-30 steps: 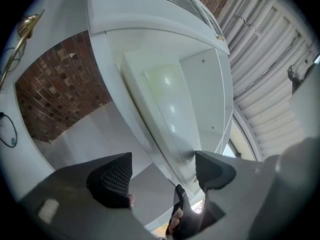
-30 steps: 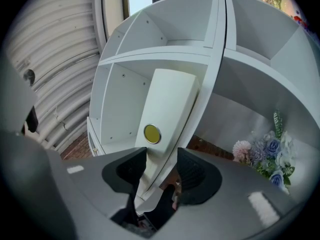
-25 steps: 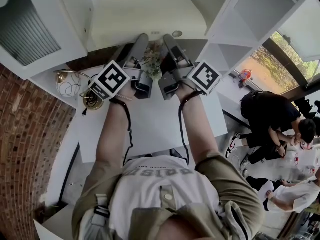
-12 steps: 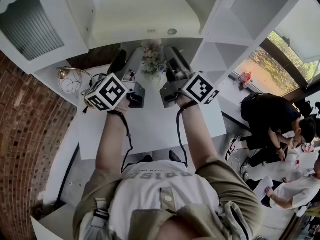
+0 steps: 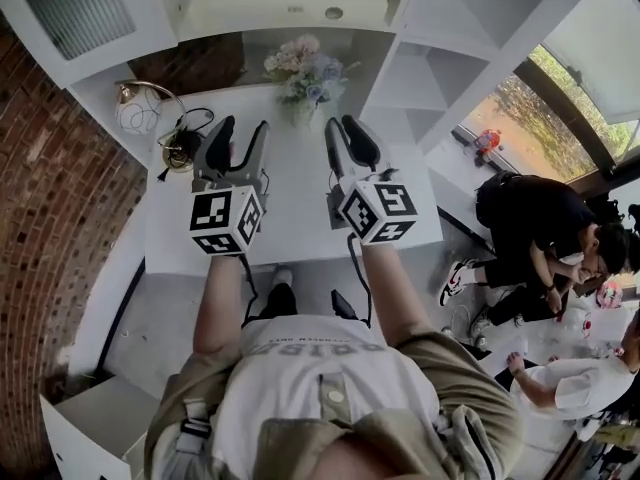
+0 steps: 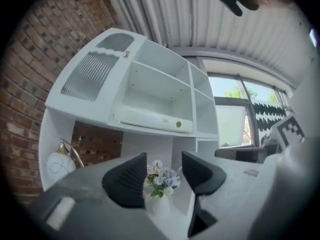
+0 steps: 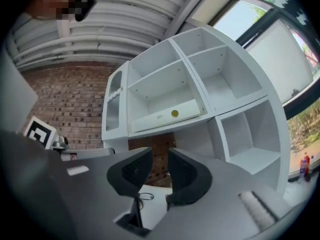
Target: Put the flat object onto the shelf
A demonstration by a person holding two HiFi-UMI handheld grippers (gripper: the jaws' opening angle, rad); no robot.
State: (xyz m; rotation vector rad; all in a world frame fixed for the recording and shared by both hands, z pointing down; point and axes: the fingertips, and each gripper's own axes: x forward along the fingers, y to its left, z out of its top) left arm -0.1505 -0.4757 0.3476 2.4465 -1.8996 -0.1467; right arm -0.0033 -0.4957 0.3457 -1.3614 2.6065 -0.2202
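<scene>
The flat object, a long white box (image 5: pixel 285 0) with a yellow dot, lies on the middle shelf of the white cabinet (image 5: pixel 420 83). It also shows in the left gripper view (image 6: pixel 150 118) and the right gripper view (image 7: pixel 165 116). My left gripper (image 5: pixel 243 133) hovers over the white table (image 5: pixel 300 208), away from the shelf; its jaws are closing with nothing between them (image 6: pixel 164 161). My right gripper (image 5: pixel 342 128) is beside it, jaws closing to a narrow gap, also empty (image 7: pixel 160 156).
A vase of flowers (image 5: pixel 305 73) stands on the table ahead of both grippers. A round wire lamp (image 5: pixel 135 113) with a cable sits at the back left by the brick wall (image 5: pixel 50 198). People sit on the floor at the right (image 5: pixel 540 238).
Both grippers have drawn back from the shelf toward me and come down over the table. The left jaws have narrowed. The flowers now stand clear ahead of the fingertips.
</scene>
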